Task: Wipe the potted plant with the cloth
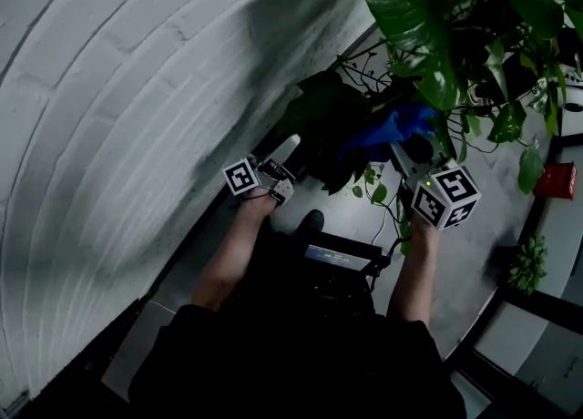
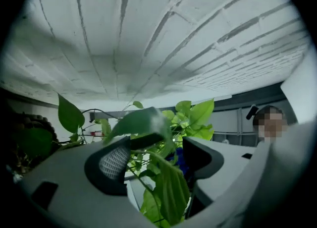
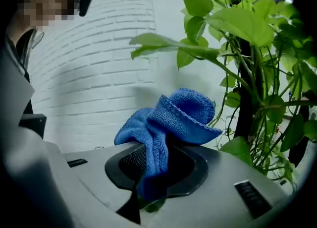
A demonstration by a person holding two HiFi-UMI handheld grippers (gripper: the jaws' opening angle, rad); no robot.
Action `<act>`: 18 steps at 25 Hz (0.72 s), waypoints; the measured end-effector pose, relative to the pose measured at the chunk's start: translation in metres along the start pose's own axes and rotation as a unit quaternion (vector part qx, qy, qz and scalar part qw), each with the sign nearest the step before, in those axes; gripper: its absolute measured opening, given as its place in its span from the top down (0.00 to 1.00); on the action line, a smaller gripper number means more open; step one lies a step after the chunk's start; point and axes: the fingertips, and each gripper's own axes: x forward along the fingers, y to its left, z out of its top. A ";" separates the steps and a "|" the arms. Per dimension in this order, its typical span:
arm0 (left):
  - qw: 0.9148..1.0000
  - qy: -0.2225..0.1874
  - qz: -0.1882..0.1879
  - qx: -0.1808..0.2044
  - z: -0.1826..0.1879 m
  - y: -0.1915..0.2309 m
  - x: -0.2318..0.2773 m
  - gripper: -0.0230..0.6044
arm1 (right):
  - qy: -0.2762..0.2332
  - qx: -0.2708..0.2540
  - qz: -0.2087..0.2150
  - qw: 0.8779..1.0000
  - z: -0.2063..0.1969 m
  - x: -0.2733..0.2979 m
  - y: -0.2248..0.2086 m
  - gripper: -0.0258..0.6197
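Right gripper (image 3: 158, 167) is clamped tight on the blue cloth (image 3: 173, 118), right up beside the plant (image 3: 247, 28), while the left gripper (image 2: 156, 158) has jaws wide apart (a leaf (image 2: 171, 192) dangling between them).

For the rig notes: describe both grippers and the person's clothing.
The left gripper and right gripper have pale grey moulded bodies with black jaw surrounds and mesh-textured pads. Each bears a white cube of black square markers. The person's top is dark.

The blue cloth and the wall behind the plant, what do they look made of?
The blue cloth is probably microfibre terry, matte: fine looped nap, stitched edge. The wall looks like brick painted matte white; staggered mortar lines show.
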 end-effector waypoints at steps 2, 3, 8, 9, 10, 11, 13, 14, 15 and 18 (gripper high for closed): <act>0.999 -0.016 -0.041 -0.003 0.007 -0.014 0.006 0.44 | 0.017 0.001 -0.002 1.000 -0.007 0.015 -0.004 0.79; 0.998 -0.019 -0.062 0.000 0.008 -0.023 0.010 0.44 | 0.024 0.004 -0.002 1.000 -0.010 0.022 -0.007 0.79; 0.990 -0.024 -0.135 0.024 0.015 -0.064 0.024 0.44 | 0.053 0.001 -0.013 0.998 -0.028 0.053 -0.015 0.79; 0.989 -0.025 -0.143 0.031 0.016 -0.072 0.023 0.44 | 0.059 -0.004 -0.015 0.998 -0.030 0.058 -0.016 0.79; 0.987 -0.025 -0.151 0.039 0.017 -0.079 0.022 0.44 | 0.065 -0.010 -0.017 0.998 -0.032 0.063 -0.016 0.79; 0.986 -0.024 -0.157 0.048 0.018 -0.085 0.020 0.44 | 0.070 -0.015 -0.017 0.997 -0.035 0.069 -0.016 0.79; 0.985 -0.017 -0.163 0.062 0.017 -0.092 0.017 0.44 | 0.081 -0.023 -0.014 0.996 -0.041 0.079 -0.013 0.79; 0.984 -0.012 -0.163 0.068 0.015 -0.095 0.016 0.44 | 0.085 -0.026 -0.011 0.996 -0.043 0.083 -0.010 0.79; 0.984 -0.007 -0.164 0.072 0.014 -0.098 0.016 0.44 | 0.088 -0.029 -0.007 0.996 -0.045 0.087 -0.006 0.79; 0.982 0.002 -0.168 0.082 0.011 -0.104 0.018 0.44 | 0.093 -0.039 0.005 0.995 -0.049 0.096 0.006 0.79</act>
